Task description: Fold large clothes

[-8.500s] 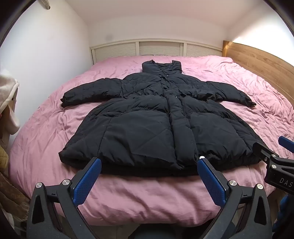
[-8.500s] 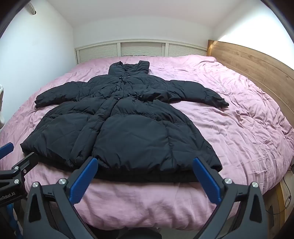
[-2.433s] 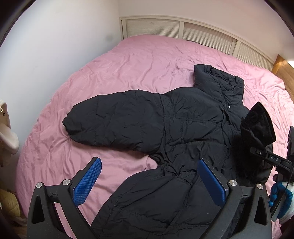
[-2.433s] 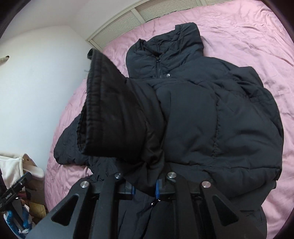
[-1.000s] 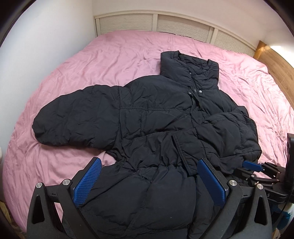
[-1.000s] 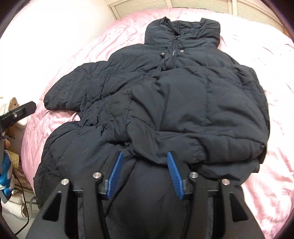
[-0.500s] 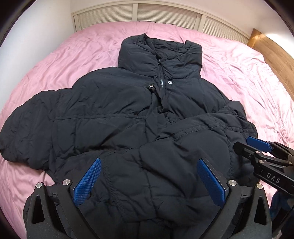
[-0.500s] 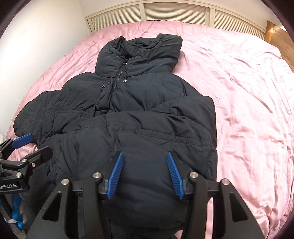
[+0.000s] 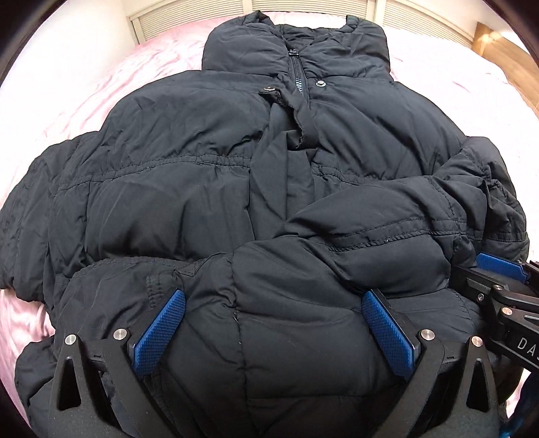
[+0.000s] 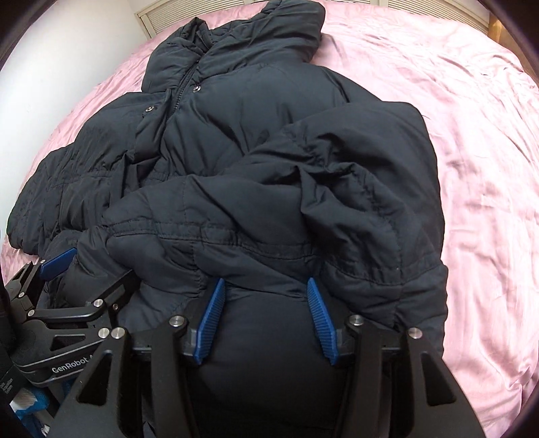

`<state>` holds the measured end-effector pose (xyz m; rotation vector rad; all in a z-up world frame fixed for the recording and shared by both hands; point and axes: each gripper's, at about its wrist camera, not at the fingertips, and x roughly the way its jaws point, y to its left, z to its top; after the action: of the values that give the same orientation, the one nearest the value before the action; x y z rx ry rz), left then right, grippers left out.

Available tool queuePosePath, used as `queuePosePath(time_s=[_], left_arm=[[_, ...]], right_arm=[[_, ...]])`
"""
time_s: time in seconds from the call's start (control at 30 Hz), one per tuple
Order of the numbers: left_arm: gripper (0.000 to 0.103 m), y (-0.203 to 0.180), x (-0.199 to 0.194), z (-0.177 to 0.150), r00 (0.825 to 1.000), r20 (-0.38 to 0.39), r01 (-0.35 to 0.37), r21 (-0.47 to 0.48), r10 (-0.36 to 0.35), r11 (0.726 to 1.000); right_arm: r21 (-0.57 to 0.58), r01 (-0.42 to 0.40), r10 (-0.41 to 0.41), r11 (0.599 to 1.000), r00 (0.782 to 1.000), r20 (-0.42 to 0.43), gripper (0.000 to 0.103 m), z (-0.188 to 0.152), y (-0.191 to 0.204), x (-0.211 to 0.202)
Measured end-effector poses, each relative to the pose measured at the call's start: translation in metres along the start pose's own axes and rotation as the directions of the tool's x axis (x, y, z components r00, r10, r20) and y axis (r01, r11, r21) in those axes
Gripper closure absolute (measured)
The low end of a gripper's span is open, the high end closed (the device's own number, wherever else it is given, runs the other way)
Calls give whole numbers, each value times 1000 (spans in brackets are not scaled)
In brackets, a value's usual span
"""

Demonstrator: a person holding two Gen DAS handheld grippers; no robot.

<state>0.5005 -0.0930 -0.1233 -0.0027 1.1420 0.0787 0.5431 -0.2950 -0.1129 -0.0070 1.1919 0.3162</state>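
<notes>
A black puffer coat [image 9: 188, 175] lies front up on the pink bed, collar [image 9: 296, 43] at the far end. Its right sleeve [image 9: 404, 215] is folded across the chest, while the other sleeve [image 9: 27, 219] still stretches out to the left. My left gripper [image 9: 274, 332] is open wide and pushed down on the coat's lower body, padding bulging between its blue pads [image 9: 161, 333]. My right gripper [image 10: 266, 315] stands half open just below the folded sleeve [image 10: 303, 188], straddling a fold of the coat [image 10: 269, 111] without clamping it. Each gripper shows at the edge of the other's view.
The pink sheet [image 10: 471, 134] spreads wide to the right of the coat and behind the collar. A white slatted panel [image 9: 421, 13] runs along the bed's far end, with a wooden board [image 9: 505, 50] at the right. A white wall [image 10: 50, 67] is on the left.
Both grippers have dropped toward the coat and moved in over its middle, so the coat now fills both views. Their openings look unchanged, and the folded sleeve lies where it was.
</notes>
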Motion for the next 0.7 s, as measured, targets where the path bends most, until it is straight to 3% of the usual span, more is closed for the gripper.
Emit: queuePosePath(time_s=[0.23, 0.5, 0.7], left_arm=[[1, 13, -44, -11, 996, 87, -4, 19, 3, 1000], [1, 18, -23, -32, 998, -32, 51, 14, -51, 999], [1, 29, -46, -27, 994, -47, 99, 12, -98, 995]], right_arm=[[6, -10, 10, 1000, 997, 73, 53, -8, 2, -54], [46, 15, -15, 999, 1000, 9, 53, -25, 5, -44], [92, 50, -48, 995, 999, -20, 53, -21, 9, -54]])
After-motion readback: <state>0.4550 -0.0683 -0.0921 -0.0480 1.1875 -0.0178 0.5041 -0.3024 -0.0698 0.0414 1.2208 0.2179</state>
